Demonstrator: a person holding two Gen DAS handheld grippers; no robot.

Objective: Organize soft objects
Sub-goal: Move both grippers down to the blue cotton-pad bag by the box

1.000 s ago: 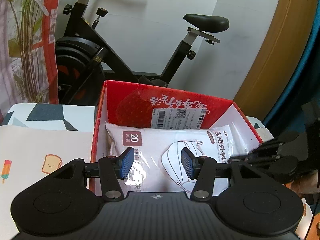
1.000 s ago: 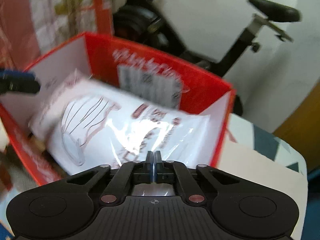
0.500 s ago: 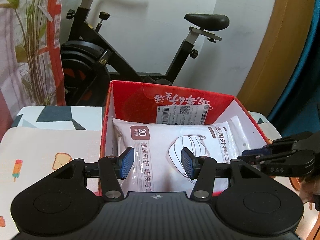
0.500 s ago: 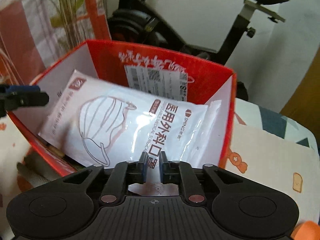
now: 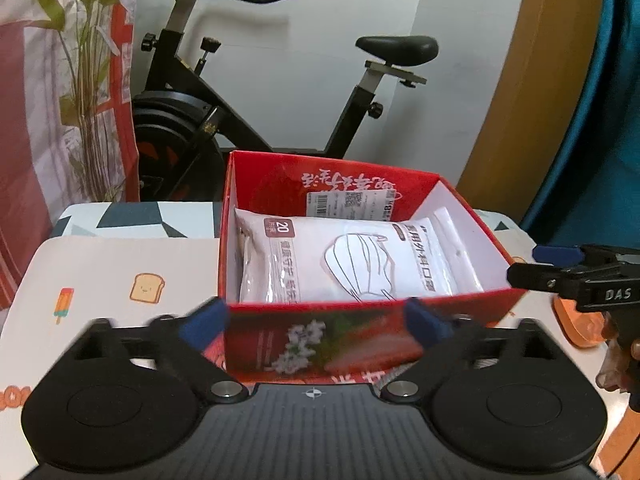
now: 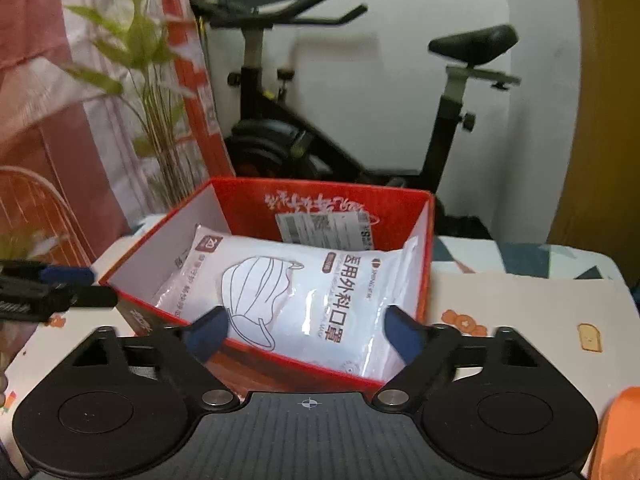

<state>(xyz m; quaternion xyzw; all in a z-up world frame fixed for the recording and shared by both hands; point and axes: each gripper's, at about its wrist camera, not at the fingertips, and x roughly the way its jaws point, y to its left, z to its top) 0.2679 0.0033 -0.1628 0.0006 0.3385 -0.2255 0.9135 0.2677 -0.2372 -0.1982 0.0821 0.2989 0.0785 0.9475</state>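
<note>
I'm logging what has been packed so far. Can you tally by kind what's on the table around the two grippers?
White plastic pack of face masks, lying in the box: 1
Red open cardboard box: 1
Orange object, only partly visible at the frame edge: 1
Total: 3

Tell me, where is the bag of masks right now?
In both wrist views the bag of masks lies inside the red box on the table, no jaws touching it.

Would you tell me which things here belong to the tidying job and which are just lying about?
Part of the job:
- mask pack, lying in the red box
- left gripper, open
- right gripper, open

Just lying about:
- exercise bike
- plant
- patterned tablecloth
</note>
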